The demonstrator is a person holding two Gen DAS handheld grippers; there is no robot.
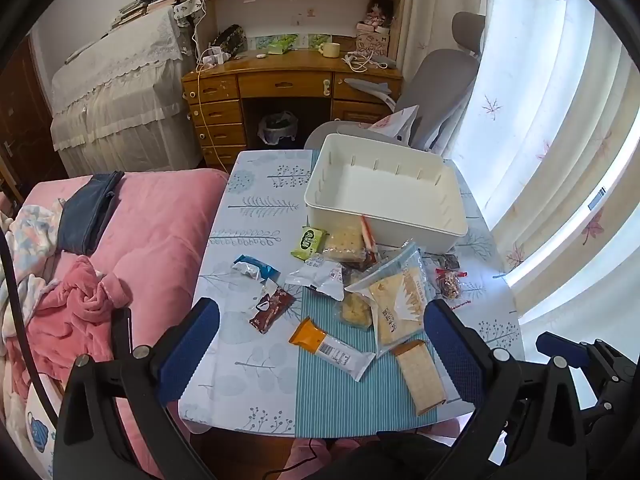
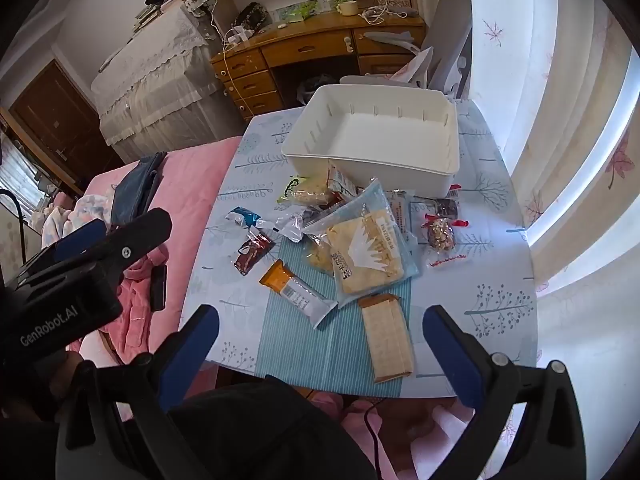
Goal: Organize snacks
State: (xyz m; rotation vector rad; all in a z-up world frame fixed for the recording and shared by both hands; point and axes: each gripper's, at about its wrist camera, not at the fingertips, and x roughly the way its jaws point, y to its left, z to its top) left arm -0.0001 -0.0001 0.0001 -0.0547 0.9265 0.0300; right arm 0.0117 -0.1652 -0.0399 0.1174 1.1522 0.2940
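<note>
You have both grippers above the near edge of the bench (image 1: 256,364), and nothing is picked up yet. The left gripper (image 1: 322,336) has its fingers wide apart with nothing between them, and the right gripper (image 2: 320,344) is the same. The white bin (image 1: 384,196) stands empty at the far side of the bench, and all the snacks lie in front of it, on your side.

I think the first step is to choose one snack and carry it into the bin. Begin with a piece that lies free, not one from the heap just before the bin. The cracker pack (image 1: 420,376) is the nearest one to you, far from the bin, and nothing lies on it. The orange and white bar (image 1: 332,346) lies just left of it and is also free. The brown wrapper (image 1: 270,310) lies further left, alone.

Come down with the fingers across the narrow side of the pack, because the long side probably will not fit between them. Close slowly; the crackers may break. The big clear bag (image 1: 394,300) overlaps other packets, so it is better to leave it for later.
</note>
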